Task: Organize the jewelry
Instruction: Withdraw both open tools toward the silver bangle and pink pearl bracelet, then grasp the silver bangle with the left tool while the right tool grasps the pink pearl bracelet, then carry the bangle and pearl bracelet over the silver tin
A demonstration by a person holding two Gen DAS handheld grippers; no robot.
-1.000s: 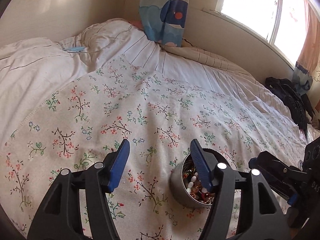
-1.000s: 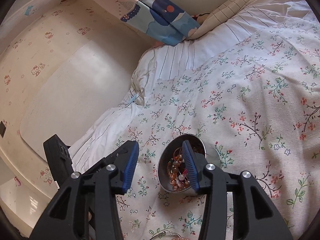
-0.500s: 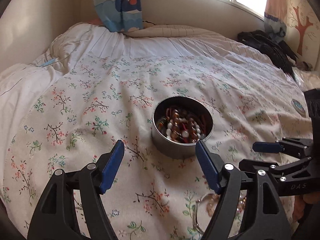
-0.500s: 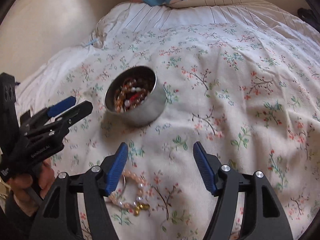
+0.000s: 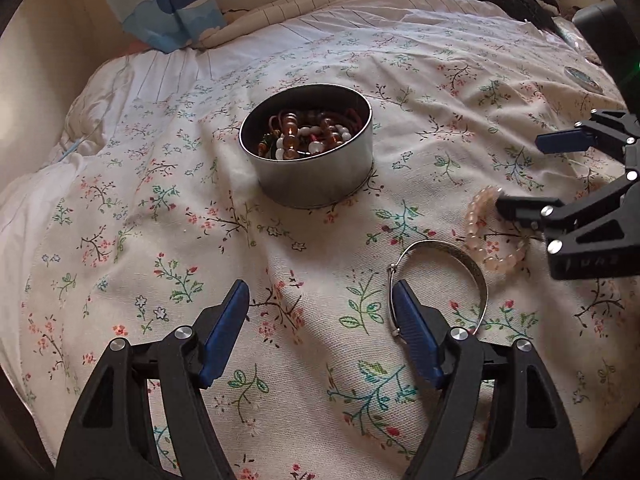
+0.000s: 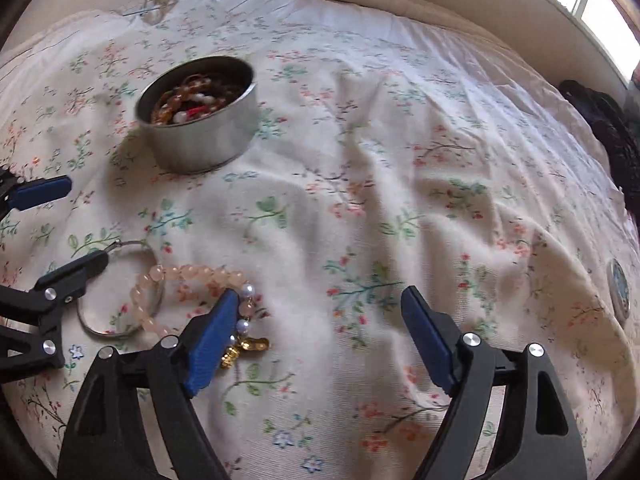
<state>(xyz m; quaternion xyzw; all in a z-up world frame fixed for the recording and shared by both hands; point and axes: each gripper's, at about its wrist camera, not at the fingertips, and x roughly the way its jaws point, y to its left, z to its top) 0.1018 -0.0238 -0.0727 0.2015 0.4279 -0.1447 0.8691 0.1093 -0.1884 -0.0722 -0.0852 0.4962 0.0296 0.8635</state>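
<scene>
A round metal tin (image 5: pixel 316 168) was seen standing upright on a bed spread with a floral quilt (image 5: pixel 160 240). The tin was filled with mixed beaded jewelry (image 5: pixel 308 136) in brown, white and red. Two loose pieces were noted on the quilt, apart from the tin and nearer the cameras: a thin silver bangle (image 5: pixel 460 264) and a pink bead bracelet (image 5: pixel 478 220). In the right wrist view the bracelet (image 6: pixel 192 276) was found to overlap the bangle (image 6: pixel 120 332), and a pair of white pearls with a gold charm (image 6: pixel 244 350) was seen at the bracelet's near end.

The left tool (image 5: pixel 320 320) was held over the quilt with its jaws wide and nothing between them; its right finger lay just beside the bangle's clasp end, and contact could not be confirmed. The jaws had been opened somewhat within the last second and then held steady.

The right tool (image 6: pixel 316 328) was held spread wide, its jaws having just been opening, with only bare quilt between them. Its left finger (image 6: pixel 212 336) was positioned over the pearl end of the bracelet; touching could not be told. From the left wrist view one black finger of the right tool was seen crossing the bracelet.

A blue patterned curtain (image 5: pixel 160 4) hung beyond the bed, and a dark bundle (image 6: pixel 608 128) lay at the quilt's far edge.
</scene>
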